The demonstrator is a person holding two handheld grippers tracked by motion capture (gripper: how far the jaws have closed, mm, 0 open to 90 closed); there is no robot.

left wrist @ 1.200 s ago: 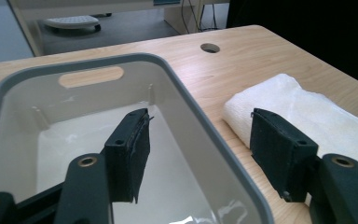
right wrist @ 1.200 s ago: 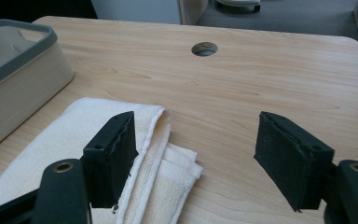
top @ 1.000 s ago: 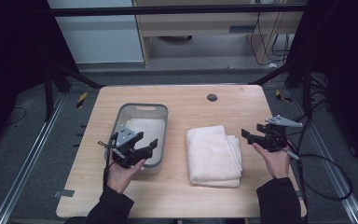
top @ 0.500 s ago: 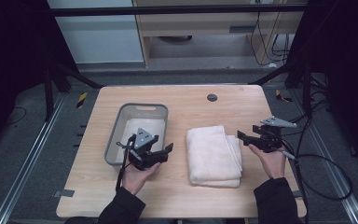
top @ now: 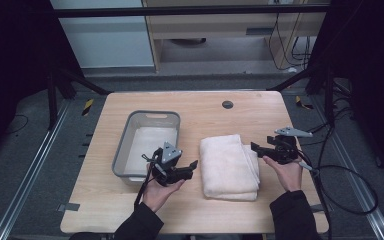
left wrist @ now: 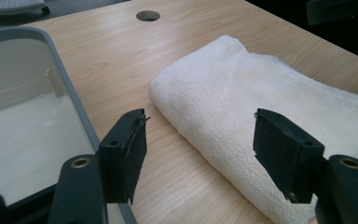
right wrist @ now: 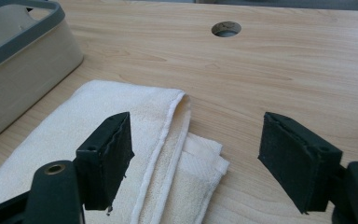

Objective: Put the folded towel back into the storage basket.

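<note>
Nearest the person, the left gripper (top: 192, 166) hangs between the grey plastic rectangular tub (top: 125, 152) and the folded cream terry towel (top: 228, 165) lying mid-table. Its jaws, just opening, stand apart and empty; the tub's near rim hides behind the hand. Beyond the towel's other edge, the right gripper (top: 254, 147) gapes too, touching nothing. Farther off sits a round cable hole (top: 227, 104) in the pale wooden tabletop (top: 205, 107).
</note>
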